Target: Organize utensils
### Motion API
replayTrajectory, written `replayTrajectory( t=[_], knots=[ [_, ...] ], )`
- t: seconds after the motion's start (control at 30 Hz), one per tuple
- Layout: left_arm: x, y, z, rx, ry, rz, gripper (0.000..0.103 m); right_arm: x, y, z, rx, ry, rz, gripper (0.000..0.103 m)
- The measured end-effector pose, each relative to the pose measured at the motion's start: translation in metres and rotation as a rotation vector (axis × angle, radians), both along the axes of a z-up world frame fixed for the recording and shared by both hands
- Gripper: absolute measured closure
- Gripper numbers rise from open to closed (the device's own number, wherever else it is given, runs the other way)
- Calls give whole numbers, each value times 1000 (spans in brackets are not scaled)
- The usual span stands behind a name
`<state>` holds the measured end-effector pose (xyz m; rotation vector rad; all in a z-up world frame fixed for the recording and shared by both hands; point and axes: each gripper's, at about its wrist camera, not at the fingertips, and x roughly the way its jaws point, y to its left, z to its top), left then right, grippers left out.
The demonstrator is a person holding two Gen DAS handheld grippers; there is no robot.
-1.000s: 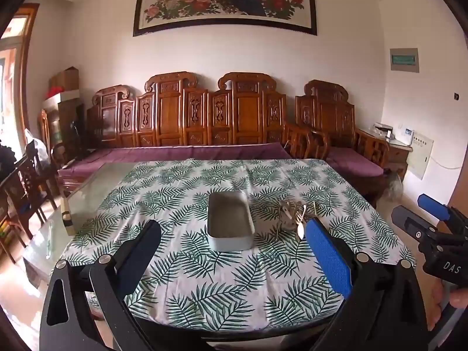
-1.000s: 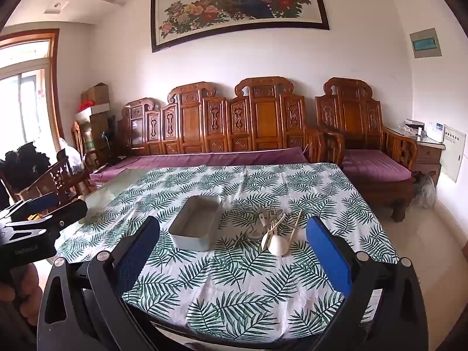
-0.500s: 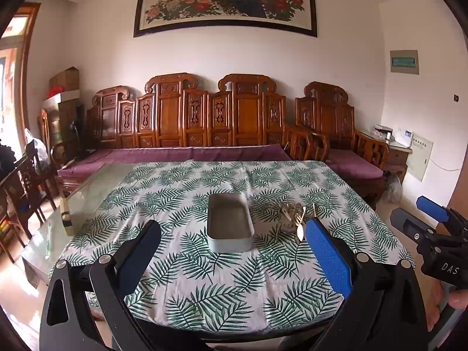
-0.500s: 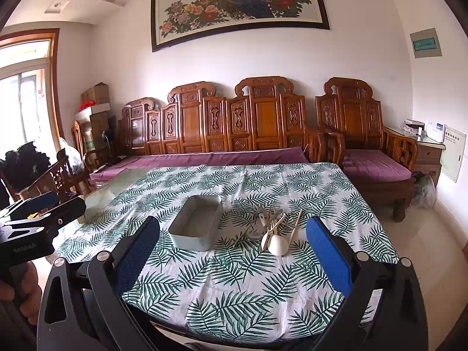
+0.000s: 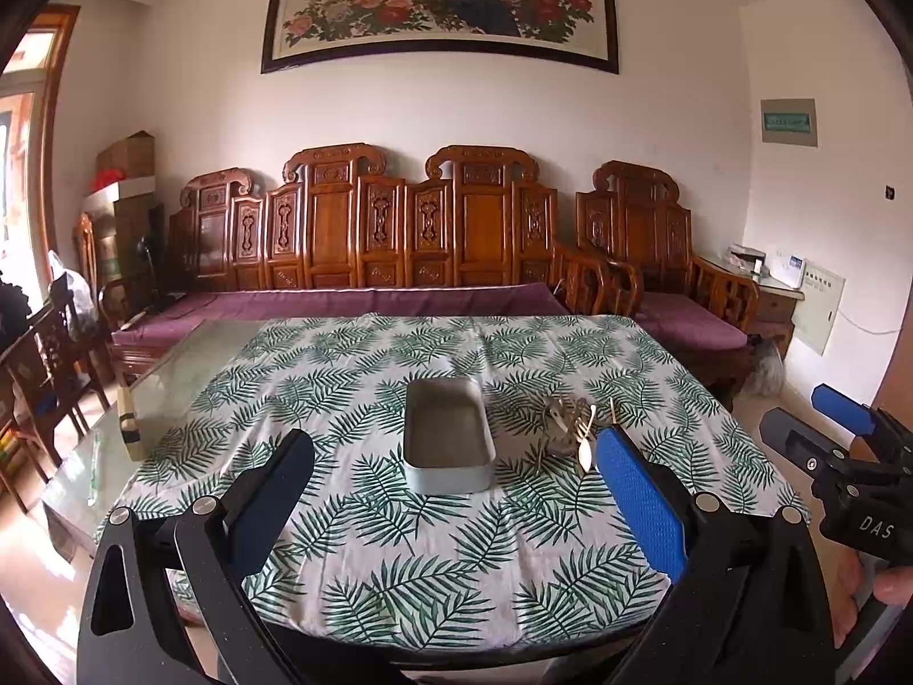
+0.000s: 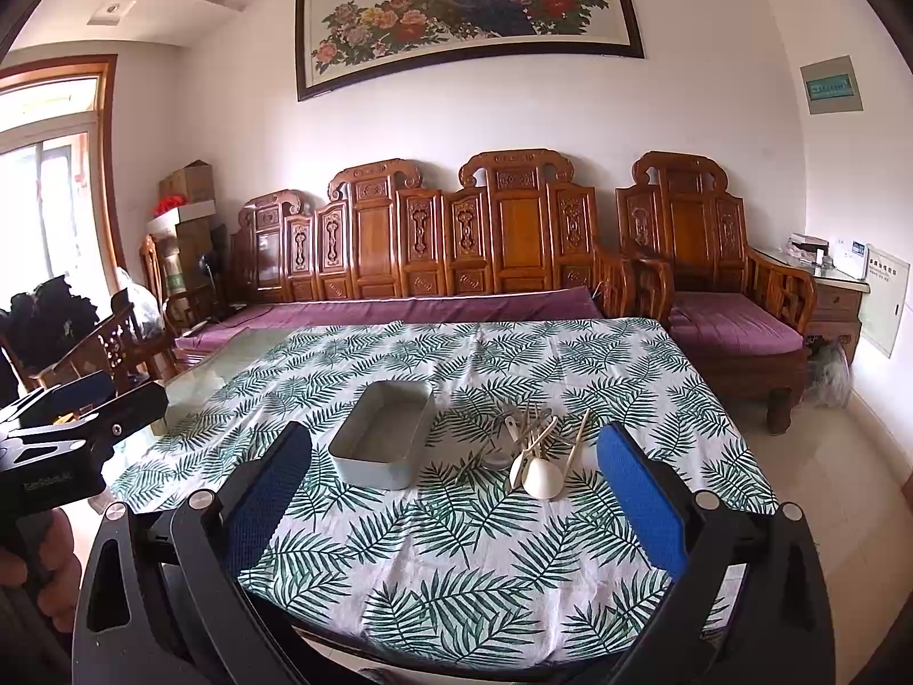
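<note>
A carved wooden sofa [image 6: 456, 251] with purple cushions lines the far wall at twelve o'clock, under a framed peacock painting [image 6: 468, 5]. In front of it stands the table [image 5: 171, 394], most of it covered by a white cloth printed with green fern leaves [image 6: 485, 559]; bare glass shows along its nine o'clock side.

Near the middle of the cloth sits a pale rectangular tray [image 6: 382, 439], open-topped and holding nothing that can be seen. Just beside it, toward three o'clock, lies a loose pile of utensils [image 6: 533, 445] (cream spoons, thin sticks and a few metal pieces, too tangled to count), resting on the cloth and apart from the tray.

The left gripper [image 5: 456, 502] hovers at the six o'clock edge of the table, its jaws spread wide and holding nothing, the tray showing between them. The right gripper [image 6: 456, 508] hangs likewise at the near edge, its blue-padded fingers [image 6: 639, 508] wide apart and empty, both tray and utensils visible in the gap. Each gripper appears at the margin of the other's view, held in a hand [image 5: 879, 593].
</note>
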<state>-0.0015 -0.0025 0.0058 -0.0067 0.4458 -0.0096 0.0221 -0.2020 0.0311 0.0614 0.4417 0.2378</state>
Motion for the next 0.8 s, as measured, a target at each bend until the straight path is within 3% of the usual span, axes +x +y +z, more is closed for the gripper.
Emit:
replayTrajectory(
  t=[0.8],
  knots=[
    [-1,-1,0,-2,0,-1,7,-1,0,2,2,1,0,2]
  ],
)
